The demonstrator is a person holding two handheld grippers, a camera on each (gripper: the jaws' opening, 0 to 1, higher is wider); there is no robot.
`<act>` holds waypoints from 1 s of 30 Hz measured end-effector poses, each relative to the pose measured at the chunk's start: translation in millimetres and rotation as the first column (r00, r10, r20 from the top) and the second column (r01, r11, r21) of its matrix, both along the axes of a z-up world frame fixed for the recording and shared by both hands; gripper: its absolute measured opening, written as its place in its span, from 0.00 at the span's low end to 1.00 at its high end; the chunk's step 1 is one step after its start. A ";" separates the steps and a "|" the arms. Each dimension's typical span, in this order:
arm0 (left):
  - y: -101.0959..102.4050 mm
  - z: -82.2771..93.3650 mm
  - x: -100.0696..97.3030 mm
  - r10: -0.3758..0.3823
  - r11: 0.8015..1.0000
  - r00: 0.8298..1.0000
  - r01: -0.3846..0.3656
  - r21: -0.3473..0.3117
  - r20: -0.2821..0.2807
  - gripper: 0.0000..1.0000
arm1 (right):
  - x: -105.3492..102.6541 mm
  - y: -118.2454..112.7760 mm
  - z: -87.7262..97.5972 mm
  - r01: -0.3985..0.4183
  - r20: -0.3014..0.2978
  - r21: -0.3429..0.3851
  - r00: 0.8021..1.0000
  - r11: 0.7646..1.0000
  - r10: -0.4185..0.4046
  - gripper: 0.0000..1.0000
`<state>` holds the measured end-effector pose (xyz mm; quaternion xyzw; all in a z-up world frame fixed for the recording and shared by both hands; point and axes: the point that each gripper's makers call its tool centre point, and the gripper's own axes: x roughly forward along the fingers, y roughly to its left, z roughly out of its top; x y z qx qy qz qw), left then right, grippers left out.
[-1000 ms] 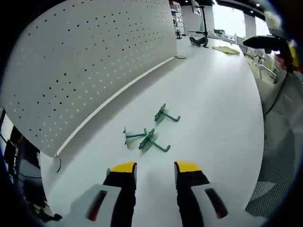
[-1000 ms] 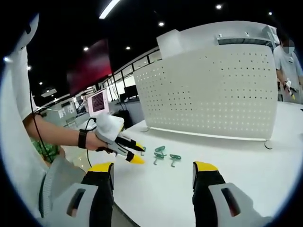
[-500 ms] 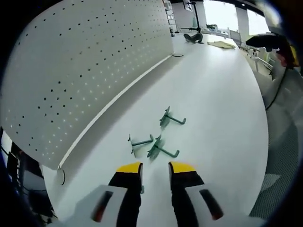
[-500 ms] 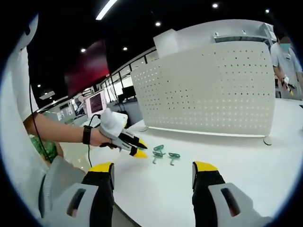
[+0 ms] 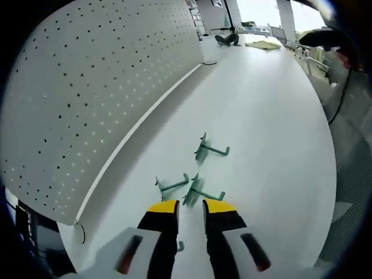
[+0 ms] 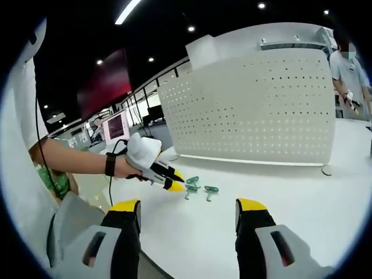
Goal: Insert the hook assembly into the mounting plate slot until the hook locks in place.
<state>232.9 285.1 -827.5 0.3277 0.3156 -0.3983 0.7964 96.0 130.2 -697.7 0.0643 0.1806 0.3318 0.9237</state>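
Counter (image 5: pixel 273 133): a broad white surface is seen, on which everything stands.
Mounting plate (image 5: pixel 93 87): a tall white perforated panel is stood upright along the far side of the counter, well apart from the hooks; also seen in the right gripper view (image 6: pixel 256 110).
Hook assemblies: three small green metal hooks are laid loose on the counter near the panel's foot: a far hook (image 5: pixel 208 149), a left hook (image 5: pixel 171 185) and a near hook (image 5: pixel 200 193).
Left hand-held gripper (image 5: pixel 190 207): yellow-tipped jaws are brought nearly together just short of the near hook; nothing is seen pinched. In the right gripper view (image 6: pixel 174 185) it is held by a person's hand, tips beside the hooks.
Right hand-held gripper (image 6: pixel 187 204): jaws are held spread wide, empty, back from the hooks.
Risk: the near and left hooks lie close together, so one could be nudged or both snagged if the jaws are closed off-centre; a thin hook may be twisted in the grip.
Surroundings: a person is seen standing at the far right; a cable end lies by the panel's corner.
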 end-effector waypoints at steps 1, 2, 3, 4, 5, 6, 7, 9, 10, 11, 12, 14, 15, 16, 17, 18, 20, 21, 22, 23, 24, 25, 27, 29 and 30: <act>-0.9 -0.3 0.6 -0.007 1.000 1.000 0.007 0.002 0.002 0.16 | 0.3 -0.2 -0.3 0.000 -0.001 0.000 1.000 1.000 0.000 0.67; -2.0 -0.5 1.6 -0.016 1.000 1.000 0.016 0.003 0.004 0.15 | 0.3 -0.2 -0.7 0.000 -0.002 0.000 1.000 1.000 0.000 0.67; -2.4 -1.0 2.5 -0.020 1.000 1.000 0.020 0.006 0.008 0.15 | 0.6 0.0 -0.8 0.000 -0.003 -0.001 1.000 1.000 0.000 0.67; -2.4 -1.6 3.5 -0.022 1.000 1.000 0.022 0.009 0.010 0.13 | 0.5 0.2 -0.8 -0.001 -0.003 -0.002 1.000 1.000 0.001 0.67; -2.9 -1.9 4.7 -0.026 1.000 1.000 0.026 0.009 0.015 0.13 | 0.6 0.5 -0.7 -0.002 -0.003 -0.002 1.000 1.000 0.002 0.67; -3.4 -1.7 5.7 -0.034 0.999 0.999 0.034 0.011 0.021 0.13 | 0.4 0.7 -0.6 -0.003 -0.002 -0.001 1.000 1.000 0.003 0.67; -3.5 -1.9 6.8 -0.043 0.999 0.999 0.043 0.020 0.030 0.13 | 0.6 0.5 -0.5 -0.001 -0.001 -0.001 1.000 1.000 0.001 0.67; -3.3 -5.3 6.9 -0.058 0.998 0.998 0.057 0.035 0.024 0.12 | 0.6 -0.6 -1.5 0.004 -0.005 0.000 1.000 1.000 -0.004 0.66; -3.2 -6.4 7.3 -0.061 0.997 0.998 0.060 0.038 0.022 0.12 | 0.4 -0.9 -1.9 0.006 -0.006 0.000 1.000 1.000 -0.006 0.66; -3.1 -6.9 7.7 -0.065 0.997 0.998 0.064 0.042 0.022 0.12 | 0.5 -1.3 -2.6 0.006 -0.009 0.000 1.000 1.000 -0.006 0.66; -3.2 -7.3 8.2 -0.071 0.996 0.997 0.070 0.047 0.024 0.12 | 0.2 -1.5 -2.8 0.006 -0.010 -0.001 1.000 1.000 -0.006 0.66; -3.8 -8.2 8.1 -0.078 0.996 0.997 0.077 0.049 0.020 0.12 | 0.7 -2.1 -2.7 0.006 -0.010 -0.002 1.000 1.000 -0.006 0.66; -3.9 -9.2 8.4 -0.084 0.995 0.996 0.083 0.059 0.020 0.12 | 1.3 -2.3 -2.6 0.006 -0.010 -0.002 1.000 1.000 -0.006 0.66; -4.2 -9.7 9.1 -0.089 0.994 0.996 0.087 0.063 0.023 0.12 | 1.7 -2.7 -2.3 0.007 -0.009 -0.001 1.000 1.000 -0.007 0.66; -5.1 -10.5 9.3 -0.094 0.994 0.995 0.093 0.065 0.022 0.12 | 2.2 -2.8 -2.1 0.008 -0.009 -0.001 1.000 1.000 -0.008 0.66; -6.4 -11.9 9.0 -0.112 0.991 0.993 0.110 0.079 0.024 0.12 | 2.3 -2.9 -1.7 0.008 -0.009 0.001 1.000 1.000 -0.008 0.66; -7.5 -14.6 8.6 -0.136 0.986 0.990 0.133 0.105 0.027 0.13 | 3.0 -2.6 -1.4 0.005 -0.008 -0.001 1.000 1.000 -0.005 0.66; -8.3 -15.1 8.6 -0.139 0.985 0.990 0.136 0.104 0.026 0.13 | 3.3 -2.6 -1.2 0.003 -0.007 -0.003 1.000 1.000 -0.003 0.66; -9.0 -14.9 8.1 -0.142 0.985 0.990 0.139 0.102 0.023 0.12 | 3.3 -2.5 -0.8 0.003 -0.007 -0.003 1.000 1.000 -0.003 0.66; -9.4 -17.0 7.4 -0.147 0.984 0.989 0.145 0.106 0.015 0.12 | 3.4 -2.5 -0.4 0.002 -0.007 -0.002 1.000 1.000 -0.002 0.66; -9.6 -17.4 8.1 -0.149 0.983 0.989 0.147 0.107 0.017 0.12 | 3.5 -2.9 -0.3 0.003 -0.007 -0.002 1.000 1.000 -0.003 0.66; -8.6 -19.4 9.6 -0.151 0.982 0.988 0.149 0.116 0.016 0.13 | 3.6 -3.2 -0.4 0.003 -0.006 -0.002 1.000 1.000 -0.003 0.66; -8.4 -21.0 10.5 -0.161 0.979 0.987 0.158 0.128 0.015 0.13 | 4.0 -4.1 -1.4 0.004 -0.009 -0.005 1.000 1.000 -0.004 0.66; -8.5 -21.9 10.6 -0.160 0.979 0.987 0.158 0.126 0.006 0.12 | 3.4 -4.3 -2.1 0.004 -0.012 -0.005 1.000 1.000 -0.004 0.66; -8.7 -22.1 10.3 -0.162 0.979 0.987 0.160 0.126 0.006 0.12 | 3.0 -4.3 -2.1 0.004 -0.012 -0.005 1.000 1.000 -0.004 0.66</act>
